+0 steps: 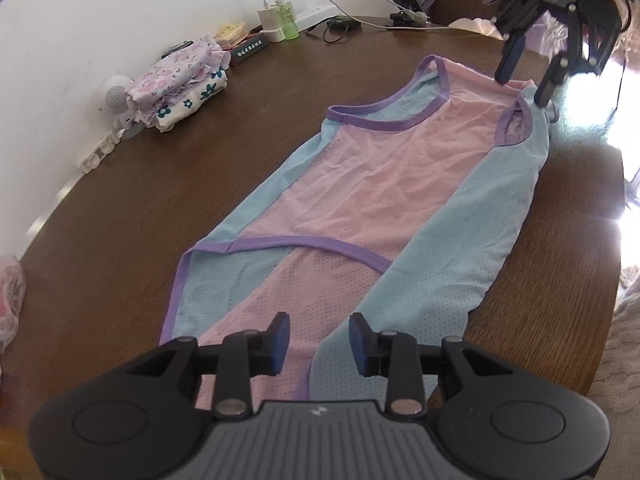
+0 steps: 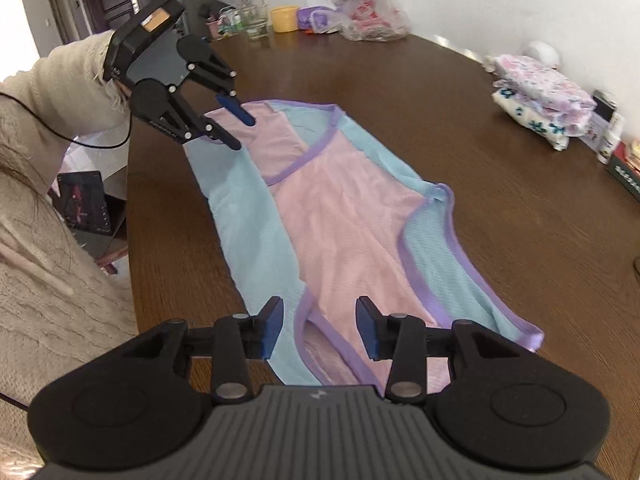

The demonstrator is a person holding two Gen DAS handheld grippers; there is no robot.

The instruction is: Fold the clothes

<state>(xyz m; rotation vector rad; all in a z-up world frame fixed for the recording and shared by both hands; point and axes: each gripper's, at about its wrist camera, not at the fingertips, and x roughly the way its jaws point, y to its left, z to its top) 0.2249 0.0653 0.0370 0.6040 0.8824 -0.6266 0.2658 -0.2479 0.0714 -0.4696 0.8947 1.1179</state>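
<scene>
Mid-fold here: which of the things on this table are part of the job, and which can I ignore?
Part of the job:
pink and blue garment, spread flat
left gripper, open over one end
right gripper, open over the other end
stack of folded clothes

Just lying about:
charger and cables
green bottle
yellow cup
plastic bags

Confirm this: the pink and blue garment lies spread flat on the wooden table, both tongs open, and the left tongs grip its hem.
Not quite. The left tongs hang open over the garment, gripping nothing, as the right wrist view shows. The rest holds: it lies flat on the table, right tongs open.
</scene>
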